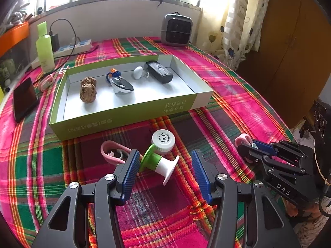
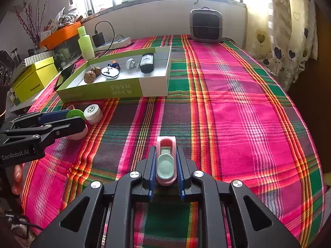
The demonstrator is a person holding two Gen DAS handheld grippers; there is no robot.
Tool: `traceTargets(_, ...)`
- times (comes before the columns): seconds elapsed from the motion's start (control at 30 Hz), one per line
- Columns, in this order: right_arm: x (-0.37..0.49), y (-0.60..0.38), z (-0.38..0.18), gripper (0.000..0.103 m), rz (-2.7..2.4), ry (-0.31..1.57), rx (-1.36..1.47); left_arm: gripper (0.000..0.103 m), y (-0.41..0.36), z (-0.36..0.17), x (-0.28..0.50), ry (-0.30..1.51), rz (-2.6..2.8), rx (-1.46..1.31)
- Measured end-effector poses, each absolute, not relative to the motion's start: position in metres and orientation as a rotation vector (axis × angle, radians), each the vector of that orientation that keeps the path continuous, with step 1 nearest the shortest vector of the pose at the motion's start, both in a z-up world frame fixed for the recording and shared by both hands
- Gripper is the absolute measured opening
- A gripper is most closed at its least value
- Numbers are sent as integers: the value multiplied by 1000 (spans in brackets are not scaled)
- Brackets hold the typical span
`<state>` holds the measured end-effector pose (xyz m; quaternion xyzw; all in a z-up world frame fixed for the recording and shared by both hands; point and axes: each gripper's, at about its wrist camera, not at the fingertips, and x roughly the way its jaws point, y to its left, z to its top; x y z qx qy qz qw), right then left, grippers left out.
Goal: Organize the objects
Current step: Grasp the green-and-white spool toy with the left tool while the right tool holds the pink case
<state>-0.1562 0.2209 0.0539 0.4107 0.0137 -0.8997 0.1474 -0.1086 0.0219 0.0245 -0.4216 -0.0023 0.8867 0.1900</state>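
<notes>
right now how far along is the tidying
Roughly halfway. Already in the green box: two walnuts, a remote and several small items. In hand: the right gripper is shut on a pink clip. Left: the left gripper, jaws open around the green-and-white spool, plus the white cap and pink holder.

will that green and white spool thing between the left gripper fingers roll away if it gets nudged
Probably. The green and white spool lies on its side on round flanges, so a nudge could roll it, likely curving. It looks like stiff, light plastic. The white-capped jar touching it may block rolling that way. The left gripper is open around it.
</notes>
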Motion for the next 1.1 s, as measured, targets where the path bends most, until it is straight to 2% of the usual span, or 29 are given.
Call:
traceTargets(0.9,-155,228,55,18,-2586,15,1177,47,34,11,-114,-37,2516,-1264)
traceTargets(1.1,-155,229,55,18,-2582,12,1176,37,35,11,-116,-24,2539,-1269)
